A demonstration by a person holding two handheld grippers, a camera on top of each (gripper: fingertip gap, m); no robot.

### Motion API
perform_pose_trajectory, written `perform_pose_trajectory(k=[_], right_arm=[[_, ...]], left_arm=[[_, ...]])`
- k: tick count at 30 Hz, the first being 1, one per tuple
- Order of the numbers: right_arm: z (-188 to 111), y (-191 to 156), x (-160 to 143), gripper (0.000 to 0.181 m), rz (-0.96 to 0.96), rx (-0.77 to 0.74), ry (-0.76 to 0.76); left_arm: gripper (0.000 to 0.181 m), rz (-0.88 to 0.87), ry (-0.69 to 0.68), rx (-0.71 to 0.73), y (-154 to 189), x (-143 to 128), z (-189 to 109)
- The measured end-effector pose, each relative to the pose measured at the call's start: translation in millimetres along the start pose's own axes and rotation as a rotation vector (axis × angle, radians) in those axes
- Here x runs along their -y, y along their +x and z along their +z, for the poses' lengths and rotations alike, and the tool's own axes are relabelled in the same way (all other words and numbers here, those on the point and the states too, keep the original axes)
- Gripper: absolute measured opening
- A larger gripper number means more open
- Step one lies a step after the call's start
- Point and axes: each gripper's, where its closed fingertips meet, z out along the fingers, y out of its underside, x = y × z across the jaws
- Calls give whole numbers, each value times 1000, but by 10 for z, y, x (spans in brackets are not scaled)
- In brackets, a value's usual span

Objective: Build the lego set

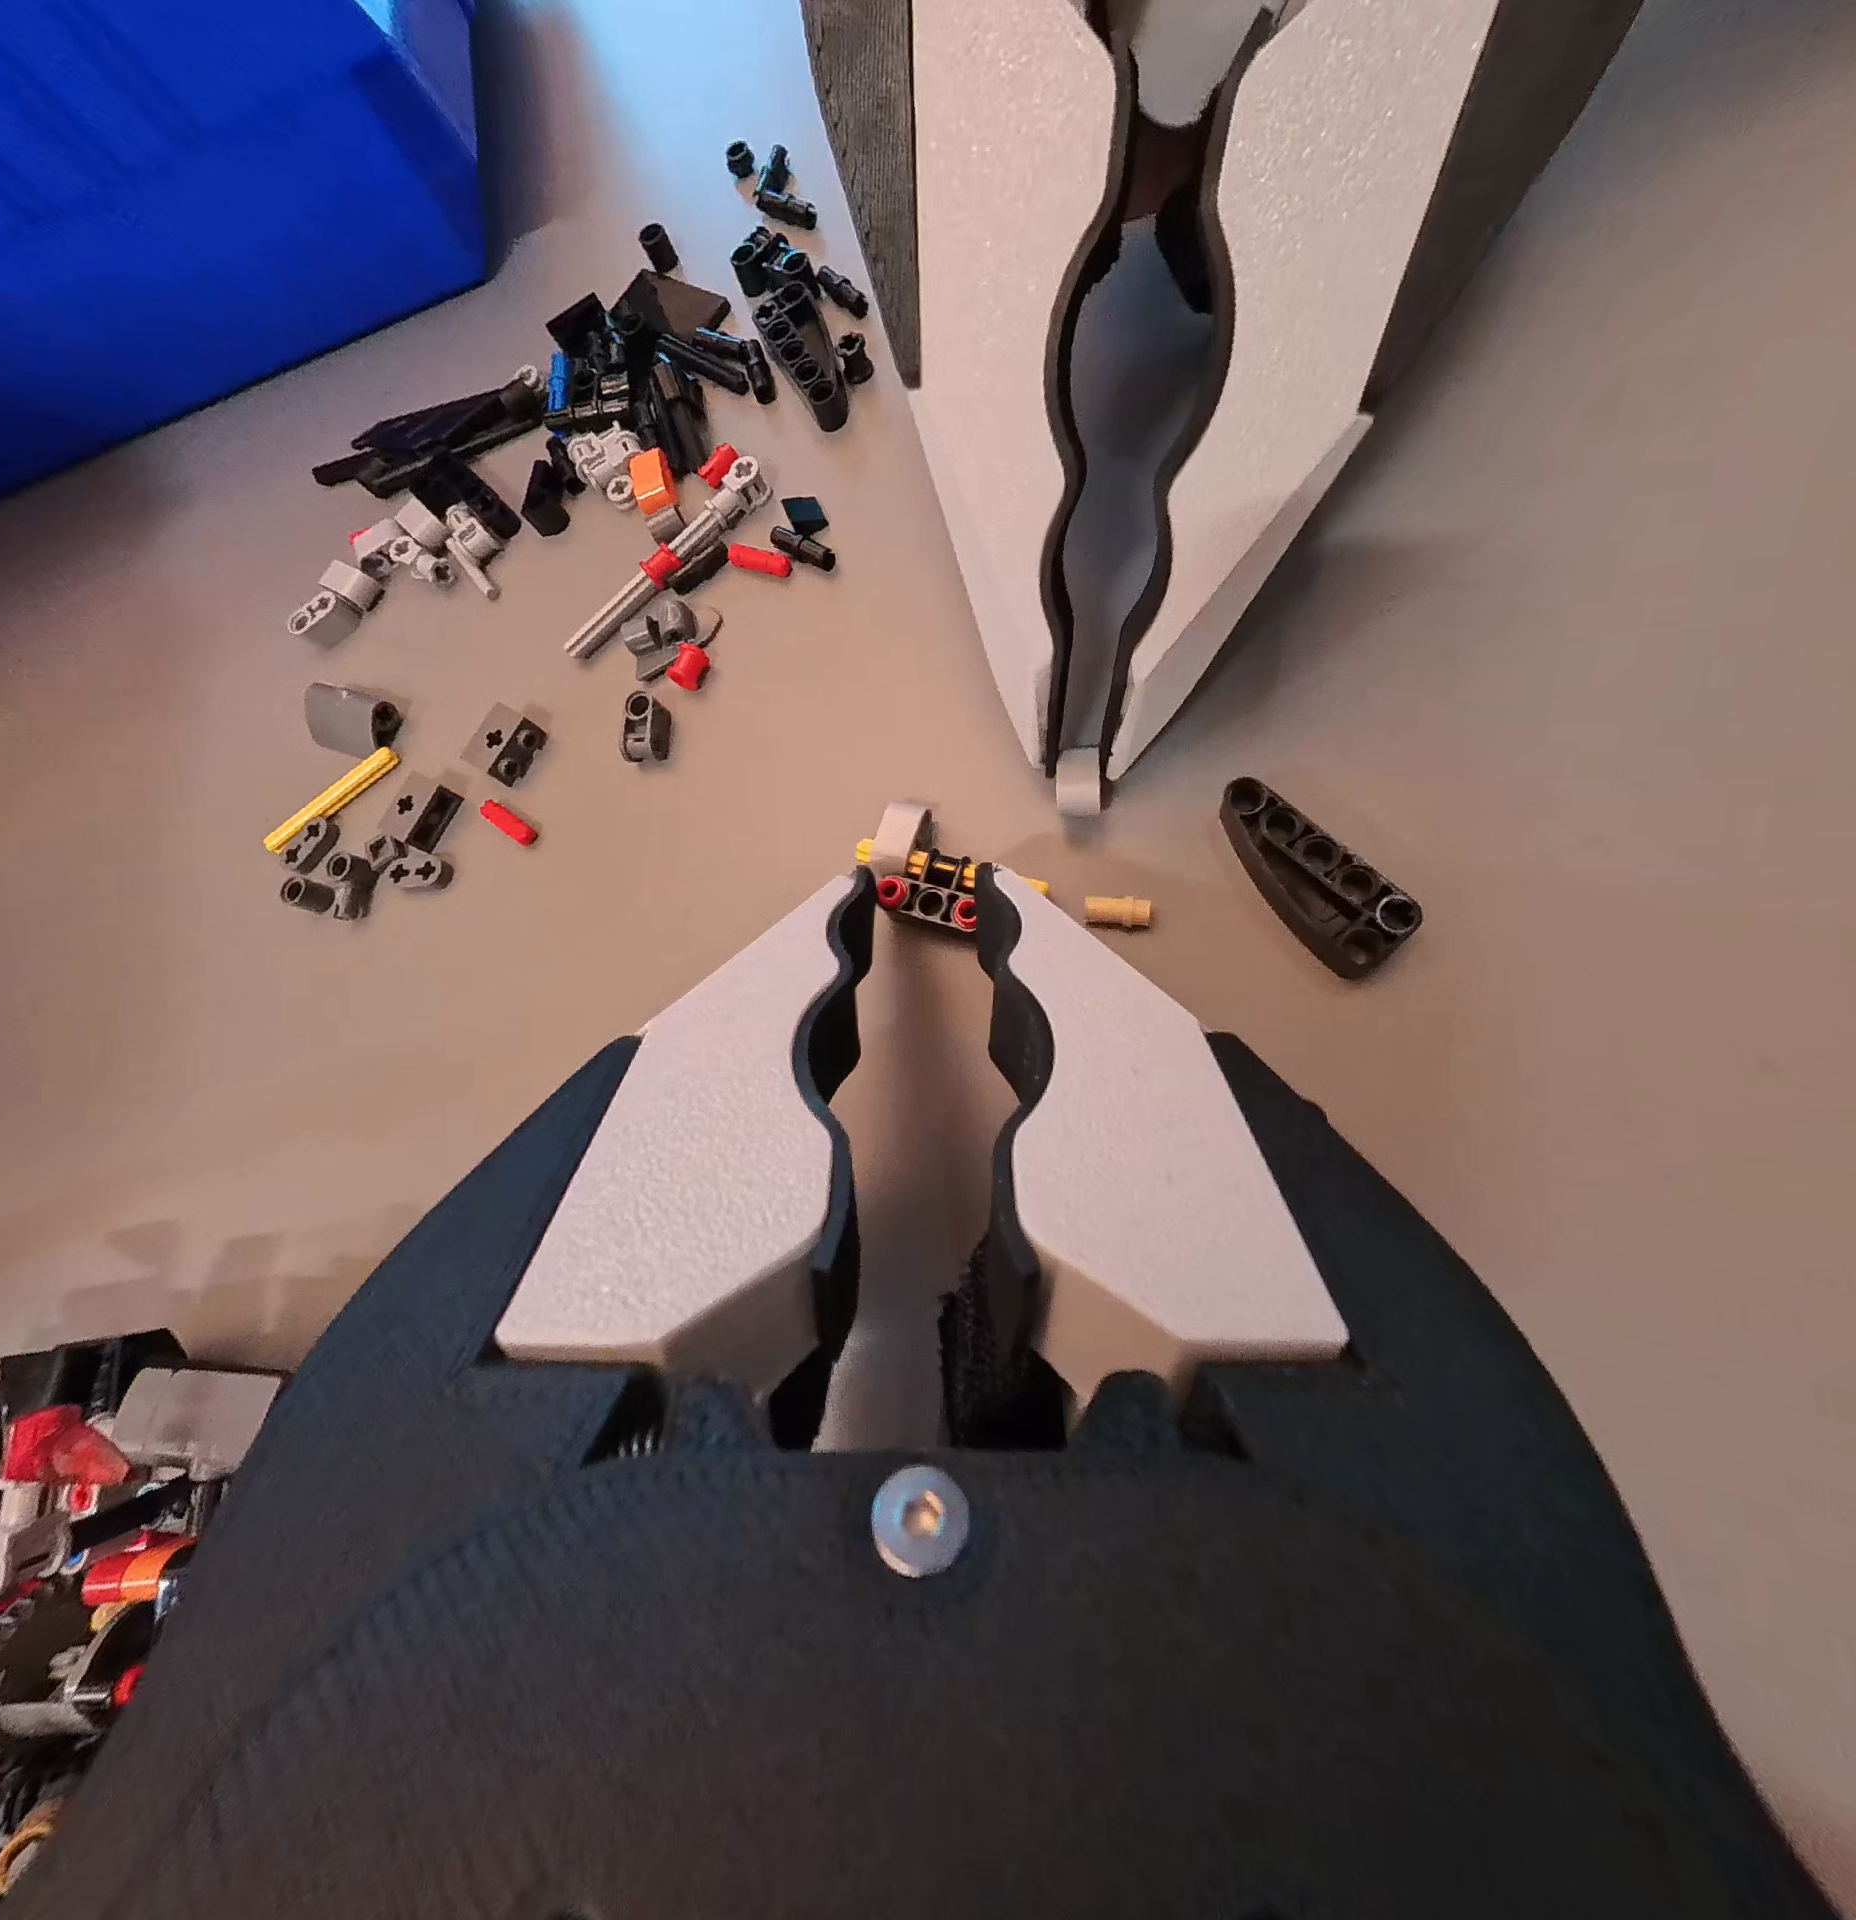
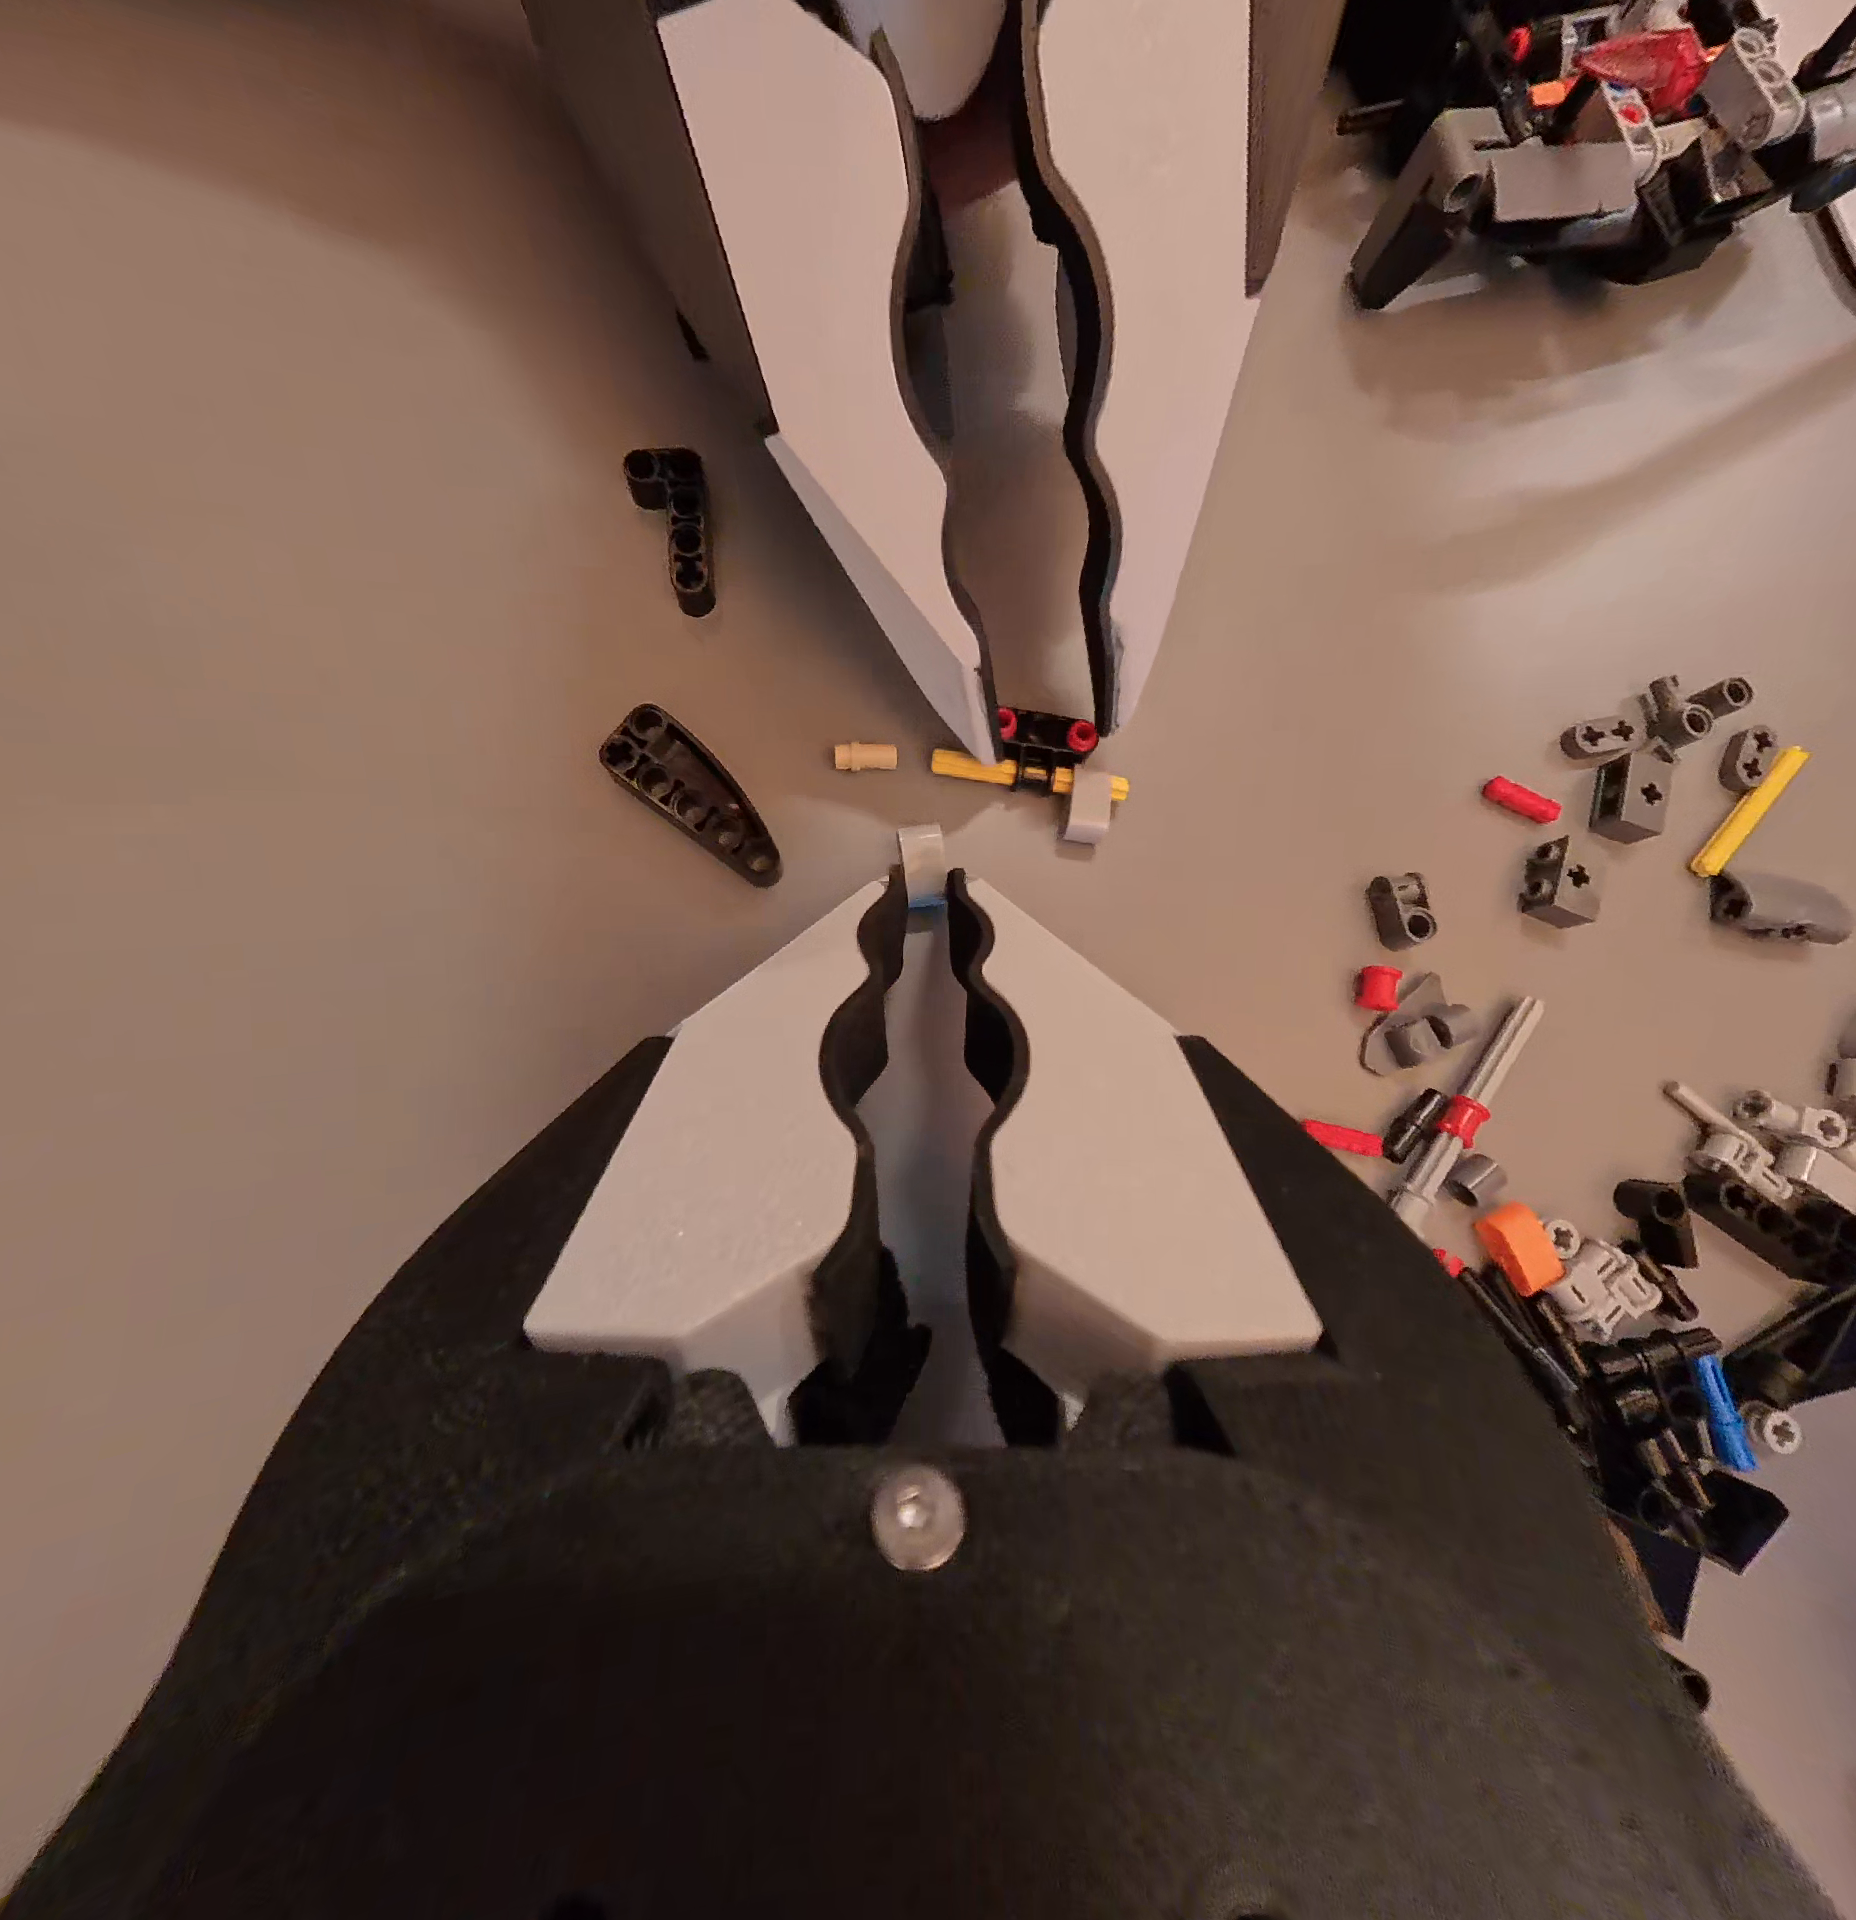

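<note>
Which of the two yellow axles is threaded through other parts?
The yellow axle at the left gripper tips, carrying a black block and grey connector. The other yellow axle lies bare among loose pieces.

Left gripper (image 1: 929, 899) and right gripper (image 1: 1080, 774) face each other tip to tip across the table (image 1: 1526, 675). Between the left's tips sits a small assembly (image 1: 929, 883); the right's tips pinch a small curved piece (image 2: 921, 862), just apart from it. Beside the assembly lies a short pin (image 1: 1118, 911), then a tapered beam (image 1: 1319, 878) farther right. The loose pile of parts (image 1: 591, 499) spreads to the left; a box (image 1: 176, 208) stands behind it. The partly built model (image 2: 1630, 135), perhaps touching the left gripper's body, sits near its rear.
</note>
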Motion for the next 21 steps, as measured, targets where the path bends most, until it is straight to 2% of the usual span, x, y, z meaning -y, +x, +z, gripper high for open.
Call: perform_pose_trajectory(k=[6, 9, 21], right_arm=[[21, -12, 28, 8, -6, 12, -7], [27, -13, 47, 9, -6, 15, -8], [55, -20, 79, 6, -7, 29, 0]], left_arm=[[14, -19, -17, 20, -23, 11, 24], [15, -45, 19, 9, -27, 61, -3], [12, -12, 2, 17, -24, 19, 25]])
